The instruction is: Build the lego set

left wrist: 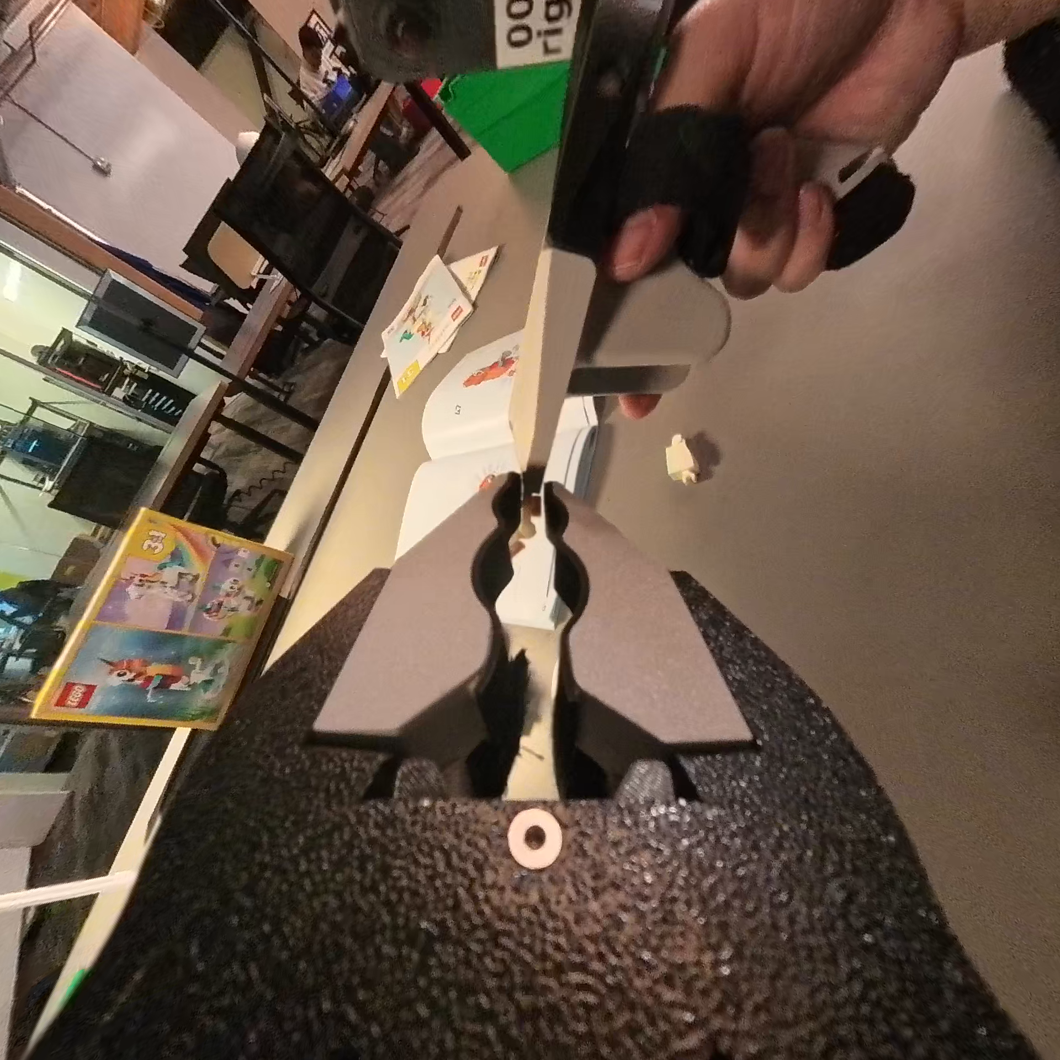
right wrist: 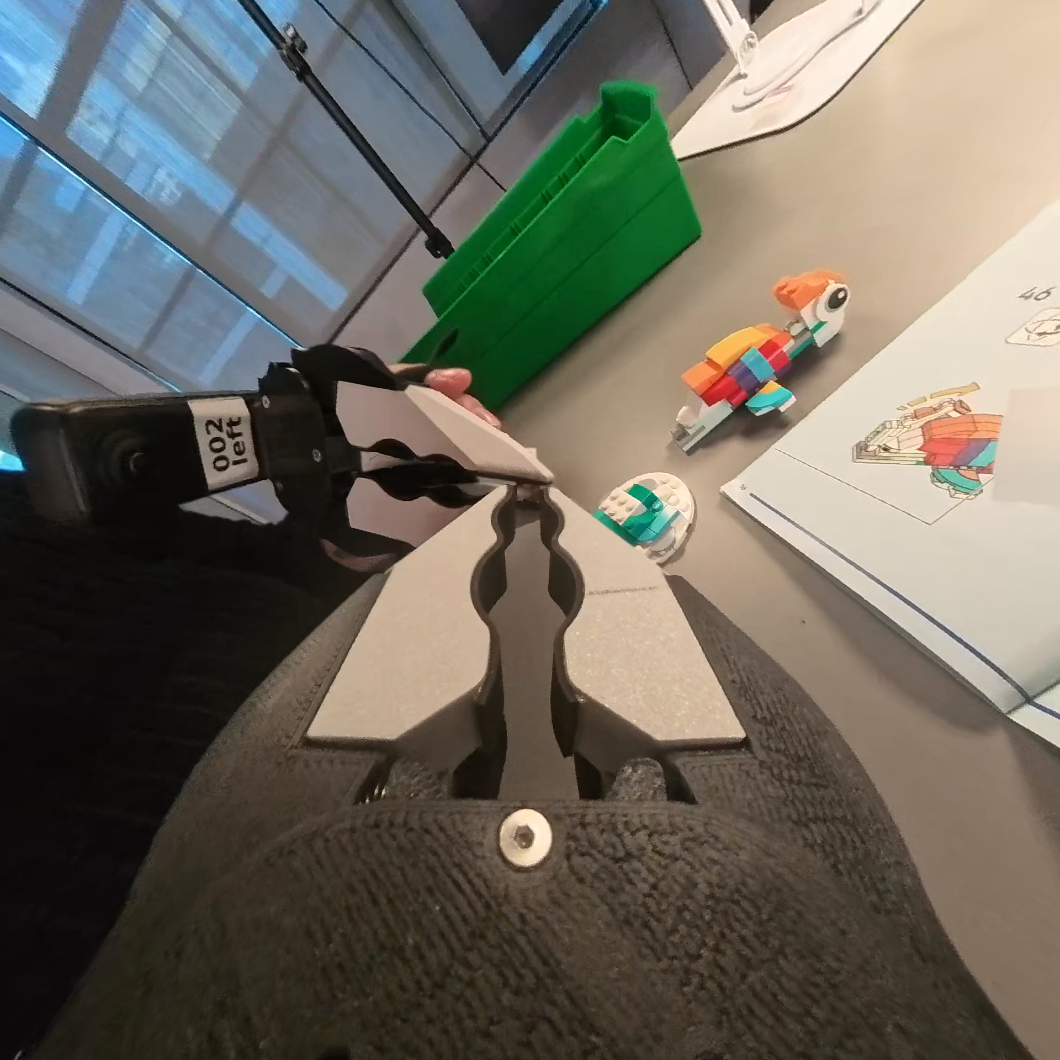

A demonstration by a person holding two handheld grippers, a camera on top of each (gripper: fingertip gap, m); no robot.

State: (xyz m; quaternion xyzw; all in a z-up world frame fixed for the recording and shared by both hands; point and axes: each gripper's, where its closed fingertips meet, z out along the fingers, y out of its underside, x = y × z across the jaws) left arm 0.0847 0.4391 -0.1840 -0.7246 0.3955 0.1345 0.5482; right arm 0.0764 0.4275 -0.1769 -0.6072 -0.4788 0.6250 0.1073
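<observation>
In the left wrist view my left gripper (left wrist: pixel 533 494) is shut on a small tan lego piece (left wrist: pixel 534 505) at its tips. The right gripper comes down from above, and its tips (left wrist: pixel 530 467) meet the same spot. In the right wrist view my right gripper (right wrist: pixel 526 493) is shut on a small piece (right wrist: pixel 525 492), with the left gripper's tips (right wrist: pixel 539 475) touching it from the left. A colourful lego fish model (right wrist: pixel 757 373) and a small teal and white assembly (right wrist: pixel 648 516) lie on the table beyond. A loose cream piece (left wrist: pixel 682 459) lies on the table.
An open instruction booklet (right wrist: pixel 918 487) lies to the right; it also shows in the left wrist view (left wrist: pixel 470 413). A green bin (right wrist: pixel 562 264) stands behind. The lego box (left wrist: pixel 166 625) stands at the table's edge, with more booklets (left wrist: pixel 436 315) near it. The tips of both grippers are at nearly the same place.
</observation>
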